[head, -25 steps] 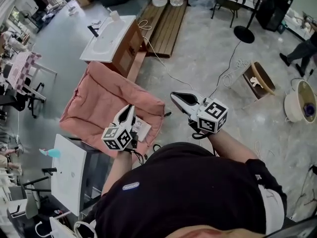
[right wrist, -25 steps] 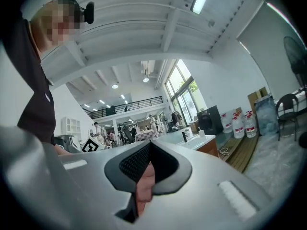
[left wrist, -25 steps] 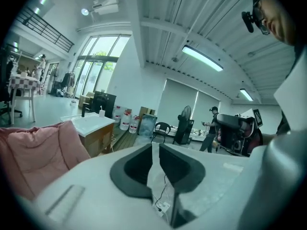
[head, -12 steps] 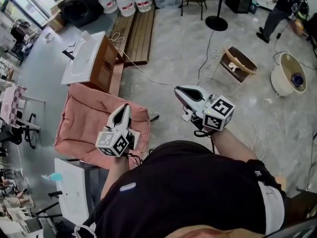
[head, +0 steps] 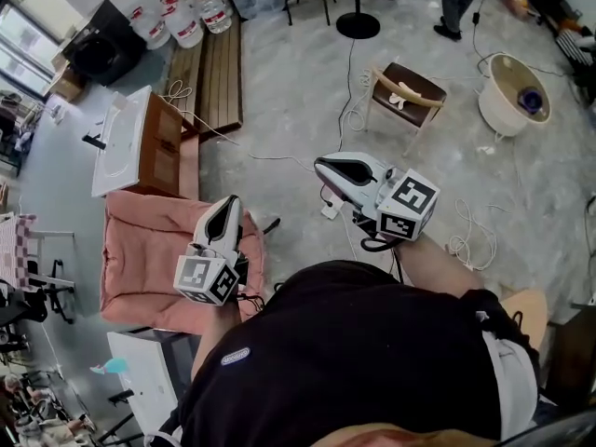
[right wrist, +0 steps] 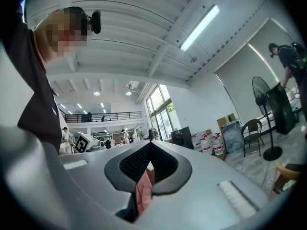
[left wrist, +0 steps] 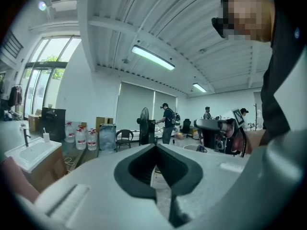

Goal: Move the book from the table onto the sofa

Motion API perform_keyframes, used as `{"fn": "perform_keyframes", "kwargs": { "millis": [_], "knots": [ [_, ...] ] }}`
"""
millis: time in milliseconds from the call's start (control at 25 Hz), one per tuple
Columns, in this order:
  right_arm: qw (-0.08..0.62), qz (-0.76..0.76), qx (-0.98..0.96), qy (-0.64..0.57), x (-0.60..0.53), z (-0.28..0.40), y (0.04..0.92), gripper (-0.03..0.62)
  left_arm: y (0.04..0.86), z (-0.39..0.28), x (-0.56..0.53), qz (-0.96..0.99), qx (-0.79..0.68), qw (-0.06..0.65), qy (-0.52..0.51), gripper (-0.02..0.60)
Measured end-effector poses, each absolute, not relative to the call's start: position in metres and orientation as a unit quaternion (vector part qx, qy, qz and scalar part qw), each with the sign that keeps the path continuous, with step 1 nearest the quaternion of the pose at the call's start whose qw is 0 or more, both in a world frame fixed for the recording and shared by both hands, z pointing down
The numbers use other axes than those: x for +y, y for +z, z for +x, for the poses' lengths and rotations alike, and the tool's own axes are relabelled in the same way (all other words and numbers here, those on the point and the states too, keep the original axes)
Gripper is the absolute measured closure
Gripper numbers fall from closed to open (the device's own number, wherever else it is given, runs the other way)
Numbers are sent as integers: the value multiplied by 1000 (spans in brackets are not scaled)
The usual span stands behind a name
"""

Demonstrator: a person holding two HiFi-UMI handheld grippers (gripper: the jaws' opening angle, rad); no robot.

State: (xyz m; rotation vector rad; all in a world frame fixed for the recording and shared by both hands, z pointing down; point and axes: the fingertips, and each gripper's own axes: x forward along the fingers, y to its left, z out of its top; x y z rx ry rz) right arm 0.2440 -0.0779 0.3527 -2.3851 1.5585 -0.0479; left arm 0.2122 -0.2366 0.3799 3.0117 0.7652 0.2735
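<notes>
Of the containers round me, the round cream tub (head: pixel 487 117) at the far right of the floor has a small blue thing (head: pixel 529 99) lying in it. The cluster of clear water jugs with red labels (head: pixel 182 24) stands at the far end of the slatted wooden bench (head: pixel 212 73); what the jugs hold I cannot tell. The white washbasin (head: pixel 119 142) sits in the top of its brown wooden cabinet (head: pixel 166 147), just beyond the far edge of the pink padded sofa (head: pixel 140 250), which lies flat on the grey floor (head: pixel 298 91). A wooden chair with a dark brown seat (head: pixel 414 82) carries a pale cream object (head: pixel 400 99). My left tongs (head: pixel 227 205) hang over the right edge of the sofa, pointing away from me, jaws pressed together with nothing between them. My right tongs (head: pixel 321 164) are over bare floor, clear of the sofa's right edge and pointing toward the cabinet, jaws likewise closed on nothing. The two tongs are well apart from each other. A corner of the white desk (head: pixel 140 375) shows at the sofa's near edge, beside my left arm. The book I cannot make out in any view, so I cannot say where it lies relative to either pair of tongs.
</notes>
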Motion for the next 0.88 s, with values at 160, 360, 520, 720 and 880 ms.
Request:
{"fn": "perform_keyframes", "kwargs": {
  "millis": [160,360,520,720,880],
  "knots": [
    [121,-847,517,-25,-59,246,360,565,392,213,-210,953,283,10,103,578],
    [132,-859,494,-9,-33,249,352,565,394,216,-180,940,325,17,105,578],
    [132,-870,476,6,-17,247,346,565,393,223,-163,926,366,16,93,578],
    [118,-883,454,9,-3,237,341,565,386,227,-142,906,416,20,83,578],
    [114,-897,428,12,3,228,337,566,379,230,-131,887,454,13,76,578]
  ]
}}
